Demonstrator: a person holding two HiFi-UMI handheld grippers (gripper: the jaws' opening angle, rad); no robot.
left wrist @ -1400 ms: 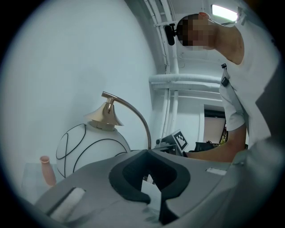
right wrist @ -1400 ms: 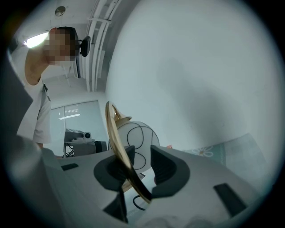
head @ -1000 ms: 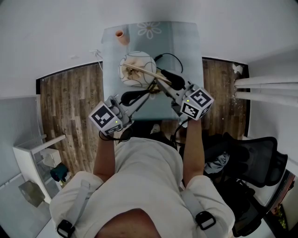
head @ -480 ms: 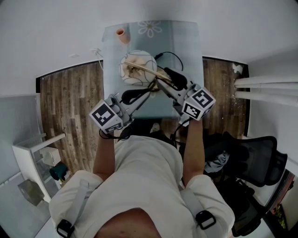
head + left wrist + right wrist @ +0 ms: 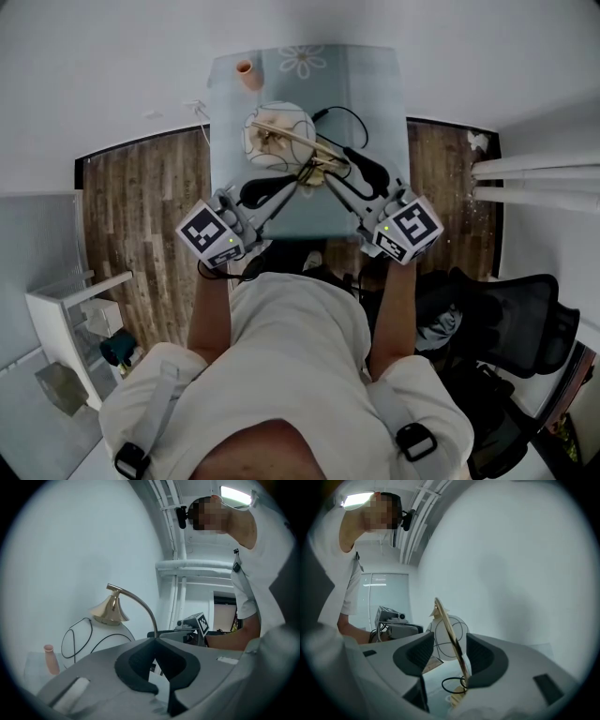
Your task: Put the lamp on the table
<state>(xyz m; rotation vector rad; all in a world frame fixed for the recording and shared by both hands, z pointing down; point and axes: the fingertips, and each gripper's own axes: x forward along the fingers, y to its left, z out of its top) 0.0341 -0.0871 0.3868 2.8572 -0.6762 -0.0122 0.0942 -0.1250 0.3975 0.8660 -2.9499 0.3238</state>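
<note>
The lamp stands on the pale table (image 5: 375, 84): a white globe (image 5: 277, 139), a brass neck (image 5: 309, 145) and a black cord (image 5: 352, 122). In the left gripper view the neck (image 5: 140, 604) arches from a brass cone (image 5: 110, 611) down into the point where my left gripper (image 5: 156, 641) is shut, near the lamp's foot. My right gripper (image 5: 339, 169) has just been opening. It stands open with the neck (image 5: 449, 630) between its jaws, close to the right-hand pad. The globe (image 5: 440, 639) shows behind, and the base (image 5: 457, 701) and the cord below.
A small pink vase (image 5: 246, 73) stands at the table's far left corner. Wood floor (image 5: 141, 206) lies on both sides. A black office chair (image 5: 506, 319) is at the right, white pipes (image 5: 534, 178) above it and a white shelf (image 5: 75, 309) at the left.
The right gripper's jaws have spread off the lamp's neck, and it has drawn back toward the lower right. The left gripper and the lamp have stayed put.
</note>
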